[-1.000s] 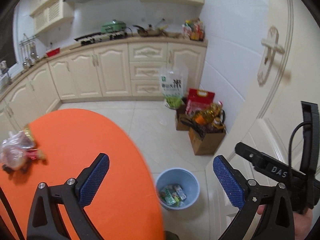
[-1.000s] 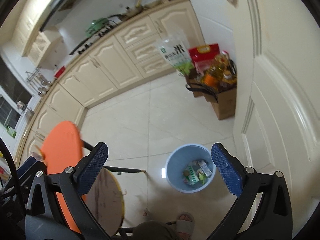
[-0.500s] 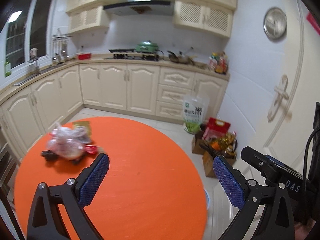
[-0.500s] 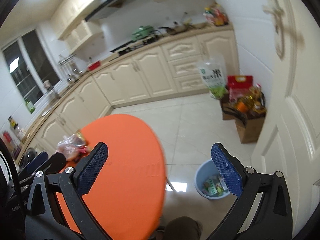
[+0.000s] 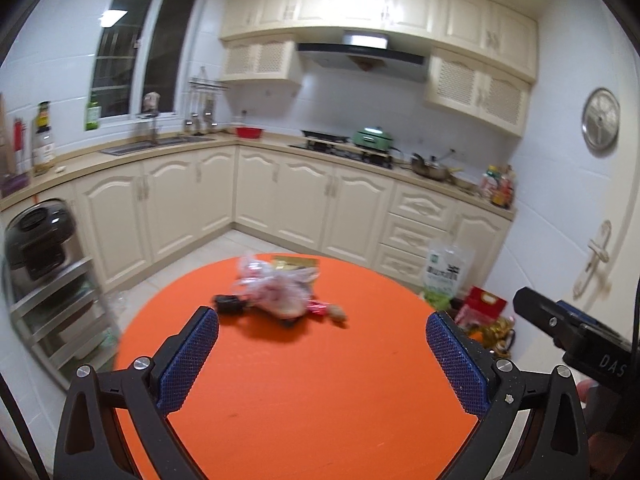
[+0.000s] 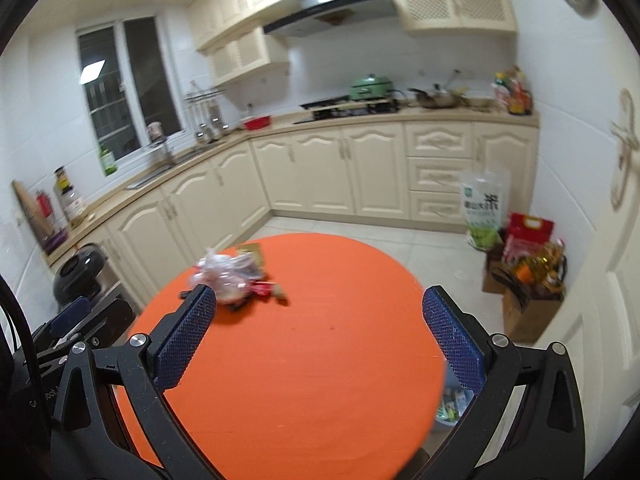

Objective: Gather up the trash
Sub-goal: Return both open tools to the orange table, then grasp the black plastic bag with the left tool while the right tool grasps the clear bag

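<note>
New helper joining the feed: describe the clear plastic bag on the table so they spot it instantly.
Find the round orange table. Toward its far edge lies a small litter pile; the clear plastic bag is the crumpled, see-through lump in its middle, paler and bulkier than the red wrapper and flat gold packet beside it.

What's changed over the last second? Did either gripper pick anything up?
Both grippers swung up from the blue waste bin on the floor to face the round orange table; the clear plastic bag and wrapper pile now lies ahead. Nothing was gripped or released: left gripper and right gripper stayed open and empty.
</note>
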